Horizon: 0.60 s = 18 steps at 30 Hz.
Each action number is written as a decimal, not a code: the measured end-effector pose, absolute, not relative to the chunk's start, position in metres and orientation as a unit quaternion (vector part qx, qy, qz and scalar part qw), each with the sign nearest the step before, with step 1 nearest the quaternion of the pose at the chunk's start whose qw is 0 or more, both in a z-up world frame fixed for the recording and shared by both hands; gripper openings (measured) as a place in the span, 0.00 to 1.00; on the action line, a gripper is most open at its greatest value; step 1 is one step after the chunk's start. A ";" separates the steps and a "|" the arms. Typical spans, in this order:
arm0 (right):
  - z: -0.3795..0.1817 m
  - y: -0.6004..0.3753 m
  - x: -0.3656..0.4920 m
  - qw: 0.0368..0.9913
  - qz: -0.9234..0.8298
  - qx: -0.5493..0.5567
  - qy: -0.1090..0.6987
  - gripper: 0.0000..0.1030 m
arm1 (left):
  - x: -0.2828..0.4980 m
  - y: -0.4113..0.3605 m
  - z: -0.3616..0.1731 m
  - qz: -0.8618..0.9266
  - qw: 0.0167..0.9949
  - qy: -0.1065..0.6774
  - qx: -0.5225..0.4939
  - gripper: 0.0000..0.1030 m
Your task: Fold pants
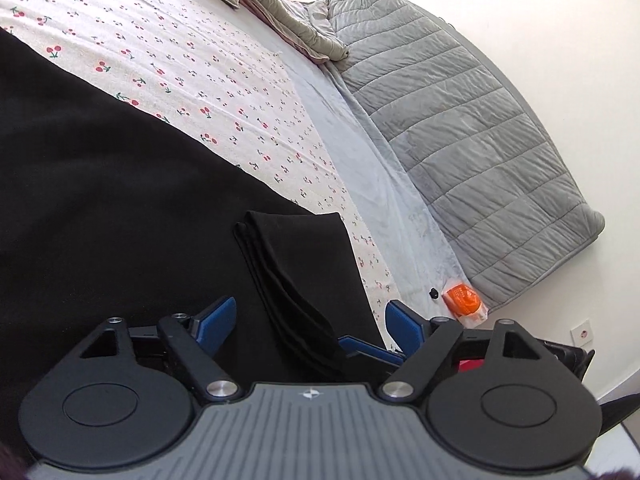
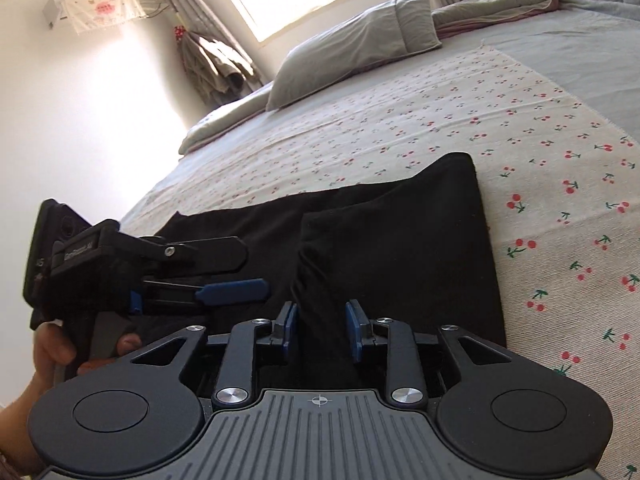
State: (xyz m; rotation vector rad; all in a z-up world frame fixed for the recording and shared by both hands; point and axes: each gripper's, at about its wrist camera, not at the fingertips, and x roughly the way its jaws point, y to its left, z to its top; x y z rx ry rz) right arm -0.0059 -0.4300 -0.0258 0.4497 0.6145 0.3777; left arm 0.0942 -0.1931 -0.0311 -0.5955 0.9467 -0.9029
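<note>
Now we're mid-fold w/ the black pants (image 2: pixel 392 240) on the cherry sheet (image 2: pixel 540 184): left gripper (image 1: pixel 316 324) spread wide, right gripper (image 2: pixel 322 328) part-open, neither clamping; next we pinch the raised fold btw the right's pads.

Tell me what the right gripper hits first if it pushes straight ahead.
Probably the black pants: the right gripper points slightly down at the fabric, with a raised fold lying between its parted fingers. Depth is hard to judge.
</note>
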 end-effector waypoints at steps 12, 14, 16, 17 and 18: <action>-0.018 -0.455 -0.025 0.920 0.145 0.230 0.284 0.47 | 0.089 -0.213 -0.033 -0.431 0.741 0.441 -0.267 0.73; -0.021 -0.449 -0.024 0.918 0.149 0.215 0.299 0.47 | 0.088 -0.216 -0.033 -0.430 0.744 0.439 -0.263 0.72; -0.025 -0.441 -0.023 0.917 0.154 0.196 0.313 0.47 | 0.087 -0.219 -0.033 -0.428 0.747 0.437 -0.260 0.71; -0.026 -0.438 -0.022 0.916 0.157 0.188 0.317 0.47 | 0.087 -0.220 -0.033 -0.428 0.748 0.436 -0.258 0.71; -0.027 -0.433 -0.022 0.917 0.161 0.179 0.318 0.47 | 0.087 -0.220 -0.033 -0.428 0.749 0.437 -0.256 0.70</action>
